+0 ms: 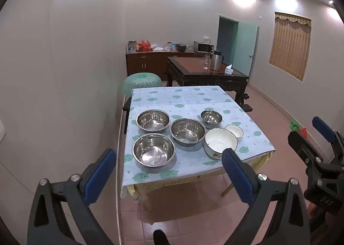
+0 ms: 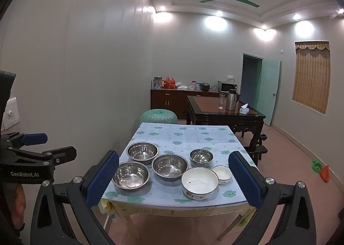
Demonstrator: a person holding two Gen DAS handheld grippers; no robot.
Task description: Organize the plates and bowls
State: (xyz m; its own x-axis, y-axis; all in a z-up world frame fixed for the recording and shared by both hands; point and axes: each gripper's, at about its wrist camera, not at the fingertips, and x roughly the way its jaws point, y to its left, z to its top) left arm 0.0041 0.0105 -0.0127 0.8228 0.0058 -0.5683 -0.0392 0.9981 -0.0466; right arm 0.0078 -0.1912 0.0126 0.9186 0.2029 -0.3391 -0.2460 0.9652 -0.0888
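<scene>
Both grippers hang short of the table point(image 1: 193, 98) with blue-padded fingers spread wide and nothing between them: the left gripper point(image 1: 165, 171) is seen at 6 o'clock in its own view, the right gripper point(image 2: 174, 177) likewise in its own. On the flower-print cloth sit six bowls, none stacked: three large steel bowls, one nearest at 7 o'clock point(image 1: 153, 150), one behind it point(image 1: 153, 120), one in the middle point(image 1: 187, 131). A small steel bowl point(image 1: 211, 117) stands at 1 o'clock of the middle one, a large white enamel bowl point(image 1: 219, 141) at the near right edge, and a small white bowl point(image 1: 234, 131) just beside it.
</scene>
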